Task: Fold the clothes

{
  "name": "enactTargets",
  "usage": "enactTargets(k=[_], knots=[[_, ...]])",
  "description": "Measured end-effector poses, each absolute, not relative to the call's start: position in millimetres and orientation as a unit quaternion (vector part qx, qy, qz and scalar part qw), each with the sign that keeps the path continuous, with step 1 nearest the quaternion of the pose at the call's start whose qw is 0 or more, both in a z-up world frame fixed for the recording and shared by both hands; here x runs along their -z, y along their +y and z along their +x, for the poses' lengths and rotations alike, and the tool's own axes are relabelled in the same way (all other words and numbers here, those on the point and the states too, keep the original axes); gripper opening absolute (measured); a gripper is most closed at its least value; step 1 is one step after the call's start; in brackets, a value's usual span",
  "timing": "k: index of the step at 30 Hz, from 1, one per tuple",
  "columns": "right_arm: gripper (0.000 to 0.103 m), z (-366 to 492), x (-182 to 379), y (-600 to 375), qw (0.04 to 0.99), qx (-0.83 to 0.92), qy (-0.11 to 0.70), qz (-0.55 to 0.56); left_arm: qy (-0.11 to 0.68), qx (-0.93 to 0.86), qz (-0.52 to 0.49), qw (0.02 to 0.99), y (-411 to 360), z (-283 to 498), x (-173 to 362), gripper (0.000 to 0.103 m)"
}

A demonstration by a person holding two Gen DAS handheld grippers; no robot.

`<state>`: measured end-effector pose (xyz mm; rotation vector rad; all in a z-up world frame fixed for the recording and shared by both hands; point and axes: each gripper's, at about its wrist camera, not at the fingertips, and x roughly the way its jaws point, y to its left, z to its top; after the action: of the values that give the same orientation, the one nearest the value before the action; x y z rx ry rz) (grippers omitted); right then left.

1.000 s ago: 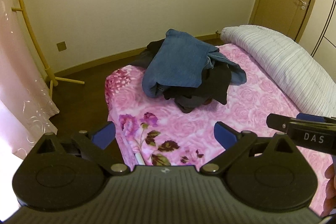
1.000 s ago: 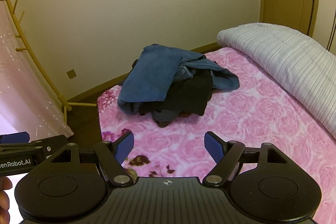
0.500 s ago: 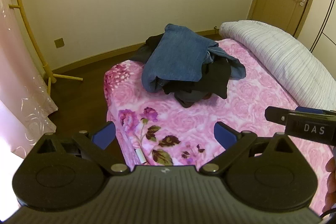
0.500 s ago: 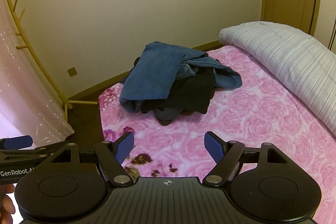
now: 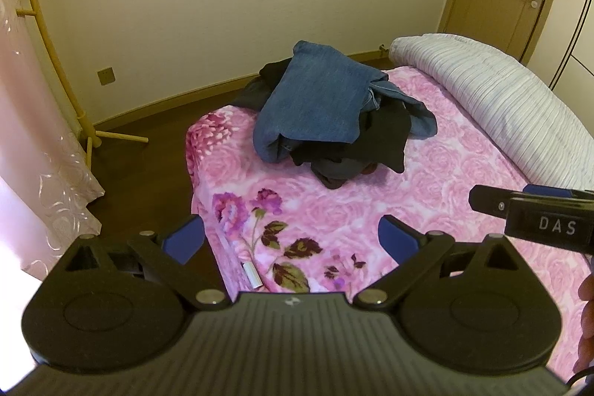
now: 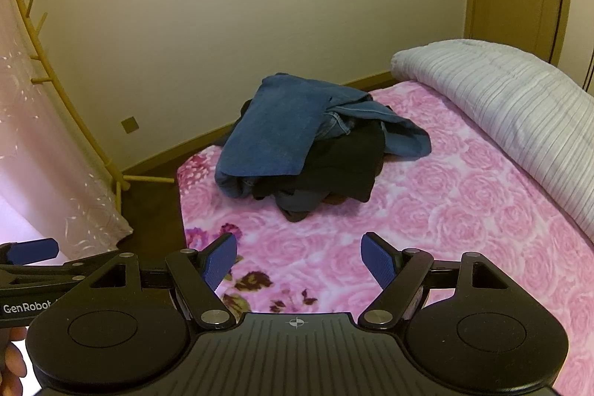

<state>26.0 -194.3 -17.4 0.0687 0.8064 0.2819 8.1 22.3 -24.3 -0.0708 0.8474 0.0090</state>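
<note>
The right gripper (image 5: 534, 210) reaches into the left wrist view from the side, and its black body carries the white letters "DAS". In the right wrist view the left gripper (image 6: 33, 251) shows at the lower left edge with "GenRobot" printed in white on its body, the end of the word cut off by the frame.

The pile of clothes (image 6: 315, 147) sits on the bed (image 6: 464, 218), on a pink rose-patterned blanket, close to the bed's far corner. A pair of blue jeans (image 5: 319, 99) lies draped over the top of the pile, with dark garments (image 6: 345, 169) bunched beneath and spilling toward the near side. Part of the dark cloth hangs past the bed's far edge, behind the jeans.

Between the pile and both grippers lies a broad stretch of bare blanket. To one side of the pile a rolled striped duvet (image 5: 501, 99) runs along the bed, apart from the clothes. On the other side of the pile the bed's edge drops to dark wooden floor (image 5: 148, 173), where a yellow coat stand (image 5: 48, 36) rises beside a pink curtain (image 6: 44, 173).

The left gripper's jaws are spread wide with nothing between the blue pads (image 5: 183, 240). The right gripper's jaws are likewise spread apart and hold nothing, well short of the pile.
</note>
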Motion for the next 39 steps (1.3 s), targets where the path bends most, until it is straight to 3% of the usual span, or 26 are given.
enactTargets(k=[28, 39], knots=[[0.077, 27.5, 13.0, -220.5, 0.914, -0.139, 0.380, 0.036, 0.410, -0.007, -0.004, 0.912, 9.8, 9.6, 29.1, 0.099], [0.077, 97.9, 36.6, -235.8, 0.910, -0.117, 0.397, 0.035, 0.417, 0.055, 0.035, 0.906, 46.8, 122.5, 82.8, 0.099]])
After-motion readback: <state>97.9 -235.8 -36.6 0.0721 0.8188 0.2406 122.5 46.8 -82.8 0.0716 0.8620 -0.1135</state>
